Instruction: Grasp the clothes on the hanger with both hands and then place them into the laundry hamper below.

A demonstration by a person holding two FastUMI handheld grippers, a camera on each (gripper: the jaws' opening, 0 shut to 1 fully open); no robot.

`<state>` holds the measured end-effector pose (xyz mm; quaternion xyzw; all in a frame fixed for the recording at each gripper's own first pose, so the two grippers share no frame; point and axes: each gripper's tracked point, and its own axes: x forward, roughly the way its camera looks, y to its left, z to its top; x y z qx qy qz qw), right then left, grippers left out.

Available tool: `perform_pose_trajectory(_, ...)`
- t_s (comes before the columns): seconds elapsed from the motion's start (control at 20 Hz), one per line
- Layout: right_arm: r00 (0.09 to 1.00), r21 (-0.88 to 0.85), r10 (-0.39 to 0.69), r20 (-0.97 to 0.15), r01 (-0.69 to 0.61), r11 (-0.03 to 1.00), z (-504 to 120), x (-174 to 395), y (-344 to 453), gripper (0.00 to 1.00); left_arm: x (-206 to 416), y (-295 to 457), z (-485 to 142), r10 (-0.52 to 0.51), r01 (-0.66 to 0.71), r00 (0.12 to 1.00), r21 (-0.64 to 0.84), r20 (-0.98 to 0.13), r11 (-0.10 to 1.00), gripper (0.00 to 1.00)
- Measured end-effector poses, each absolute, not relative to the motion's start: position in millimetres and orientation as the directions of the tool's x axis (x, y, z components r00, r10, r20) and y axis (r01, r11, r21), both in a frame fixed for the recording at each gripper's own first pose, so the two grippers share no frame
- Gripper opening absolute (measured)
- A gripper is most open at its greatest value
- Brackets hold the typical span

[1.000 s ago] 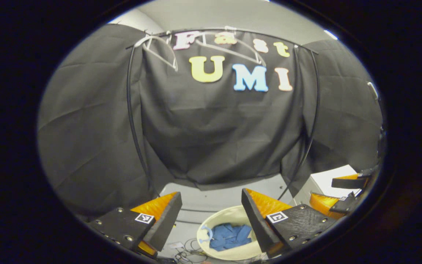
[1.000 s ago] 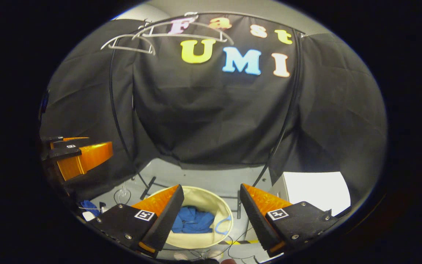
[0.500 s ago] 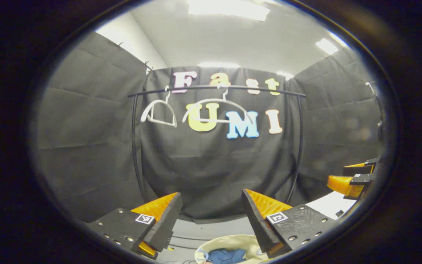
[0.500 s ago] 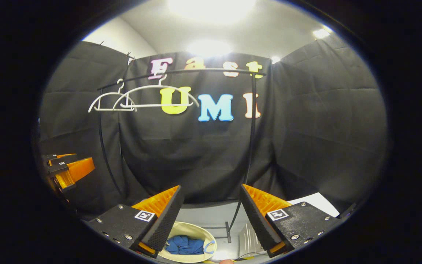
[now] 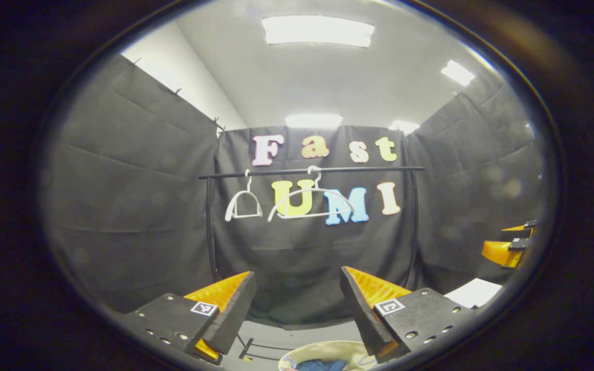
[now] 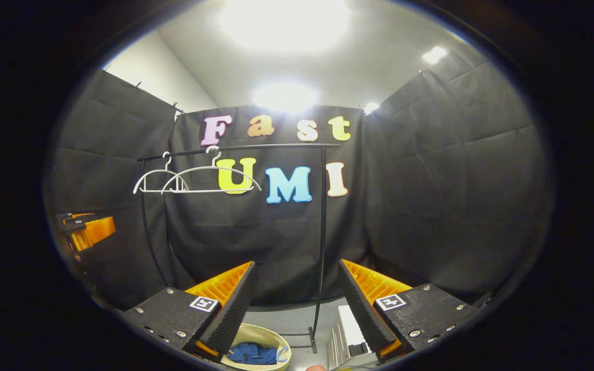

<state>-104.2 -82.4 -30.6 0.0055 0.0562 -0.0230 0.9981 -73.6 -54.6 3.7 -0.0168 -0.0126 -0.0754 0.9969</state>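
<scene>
Jaws apart, empty on left gripper [image 5: 297, 304] and right gripper [image 6: 297, 304]. Both now lifted back from hamper [image 6: 256, 340]; blue clothes [image 6: 250, 353] inside, hangers [image 5: 311, 203] bare — task looks done.

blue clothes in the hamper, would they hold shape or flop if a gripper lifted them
Probably flop: the blue clothes lie crumpled in folds inside the laundry hamper, so they look soft. Likely light, being a small thin heap. One pinch may lift just a corner, leaving the rest trailing.
</scene>
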Motion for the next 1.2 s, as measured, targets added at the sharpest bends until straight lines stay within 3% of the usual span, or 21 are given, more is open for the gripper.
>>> perform_pose_trajectory(0.55, 0.995, 0.024, -0.049, -0.086, 0.051, 0.998, -28, -136, -95, 0.95, -117, -55, 8, -0.116, 0.117, 0.992, -0.031, 0.040, 0.993, 0.94)
perform_pose_trajectory(1.2, 0.997, -0.002, -0.046, -0.069, 0.046, 0.999, -22, -135, -93, 0.95, -116, -45, 10, -0.091, 0.092, 0.995, -0.020, 0.051, 0.996, 0.94)
